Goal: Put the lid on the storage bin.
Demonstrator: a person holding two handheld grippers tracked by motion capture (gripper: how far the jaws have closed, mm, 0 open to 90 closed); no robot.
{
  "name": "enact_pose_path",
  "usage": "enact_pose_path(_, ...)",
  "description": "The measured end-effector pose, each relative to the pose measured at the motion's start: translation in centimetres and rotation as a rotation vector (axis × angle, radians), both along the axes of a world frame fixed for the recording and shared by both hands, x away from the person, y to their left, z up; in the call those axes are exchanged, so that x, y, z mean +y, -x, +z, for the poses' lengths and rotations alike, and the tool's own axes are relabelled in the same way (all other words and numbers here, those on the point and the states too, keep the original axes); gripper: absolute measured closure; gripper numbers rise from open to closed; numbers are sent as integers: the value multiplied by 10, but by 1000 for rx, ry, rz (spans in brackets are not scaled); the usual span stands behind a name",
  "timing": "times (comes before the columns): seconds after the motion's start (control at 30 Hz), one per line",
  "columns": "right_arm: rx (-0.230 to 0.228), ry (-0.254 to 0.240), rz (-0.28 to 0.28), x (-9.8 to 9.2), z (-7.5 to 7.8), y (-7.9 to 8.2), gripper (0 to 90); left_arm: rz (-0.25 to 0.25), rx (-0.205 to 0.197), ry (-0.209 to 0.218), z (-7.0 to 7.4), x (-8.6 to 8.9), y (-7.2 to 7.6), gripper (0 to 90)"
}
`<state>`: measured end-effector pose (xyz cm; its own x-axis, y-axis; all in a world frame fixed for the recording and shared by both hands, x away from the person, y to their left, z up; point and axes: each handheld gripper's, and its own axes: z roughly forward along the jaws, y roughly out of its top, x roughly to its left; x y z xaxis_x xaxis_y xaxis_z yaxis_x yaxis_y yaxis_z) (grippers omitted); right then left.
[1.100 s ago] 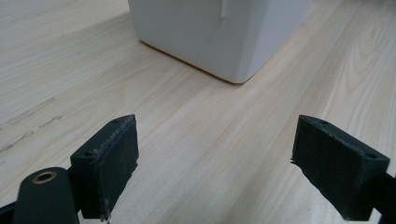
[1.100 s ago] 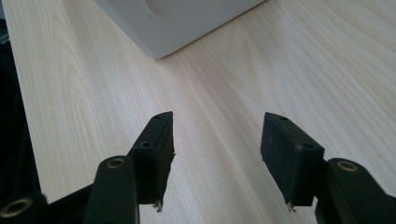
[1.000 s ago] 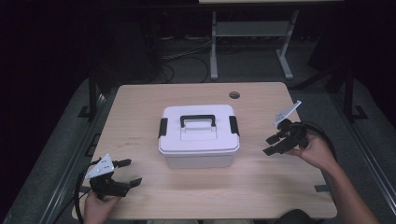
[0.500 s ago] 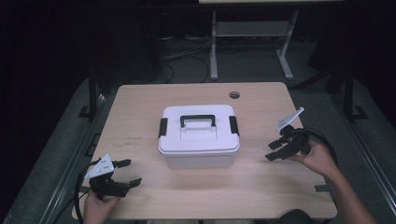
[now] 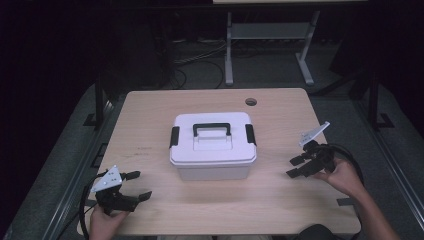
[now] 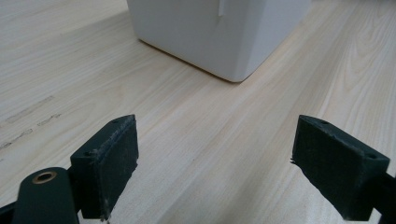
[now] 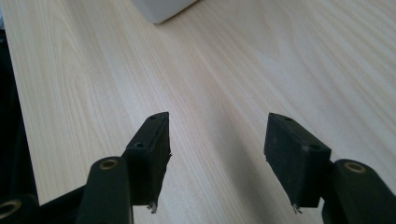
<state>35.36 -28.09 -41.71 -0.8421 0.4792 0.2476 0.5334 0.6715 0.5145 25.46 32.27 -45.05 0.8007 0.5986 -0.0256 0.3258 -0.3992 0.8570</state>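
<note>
**Both grippers wait wide of the box**

The white box (image 5: 213,145) sits at the centre of the frame in the high view, lid on, with its black handle (image 5: 212,129) lying flat and 2 black latches (image 5: 174,136) at the lid's ends. The left gripper (image 5: 134,185) rests at lower left, jaws spread and empty. The right gripper (image 5: 296,167) hovers at centre right, jaws also apart, holding nothing. Both are well apart from the box on the bare bench (image 5: 280,200).

To my eye, the sensible next step is the latches. Bring each gripper level with its own latch, approach from the side rather than from above, and hook 1 jaw under the latch's lower edge. Work them evenly, or the box may skid on the smooth wood.
</note>
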Motion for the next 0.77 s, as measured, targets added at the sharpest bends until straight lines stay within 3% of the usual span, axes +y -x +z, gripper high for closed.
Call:
enact_pose_path(0.33,11,-8,-24,-12,-8,9,399,-3,0,-2,0,0,0,138)
enact_pose_path(0.77,-12,-36,-54,-25,-8,25,380,-7,1,-2,1,-3,0,138)
